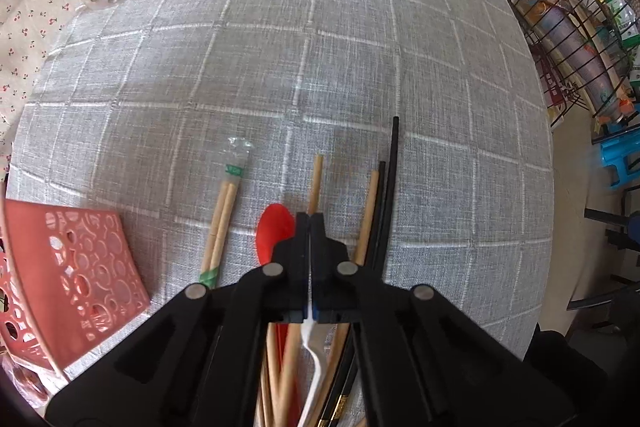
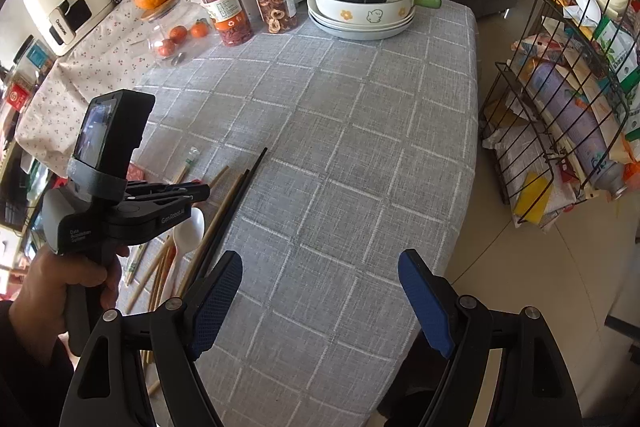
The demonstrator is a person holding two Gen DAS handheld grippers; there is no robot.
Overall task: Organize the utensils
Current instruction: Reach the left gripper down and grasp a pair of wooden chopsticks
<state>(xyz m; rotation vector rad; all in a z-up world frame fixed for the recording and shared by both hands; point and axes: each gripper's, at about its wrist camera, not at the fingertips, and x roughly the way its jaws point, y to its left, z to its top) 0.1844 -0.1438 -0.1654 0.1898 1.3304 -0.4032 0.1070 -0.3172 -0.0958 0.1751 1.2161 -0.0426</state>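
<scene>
The left tongs (image 1: 310, 217) are matte black plastic: two flat-faced fingers on broad, angular link arms with long cut-out slots, each pivot capped by a round silver pin. A thin strip of blue padding shows at the base of the fingers. Seen from the right wrist view, the same tool has a pistol-style grip, white lettering on its side, and a boxy black camera unit with a glossy screen strapped on top by a dark band. The right tongs (image 2: 320, 267) share the black arms and silver pins, with fingers (image 2: 424, 297) faced in dark blue, finely dimpled pads. The person's left hand (image 2: 66, 285) emerges from a dark sleeve (image 2: 24, 367).
</scene>
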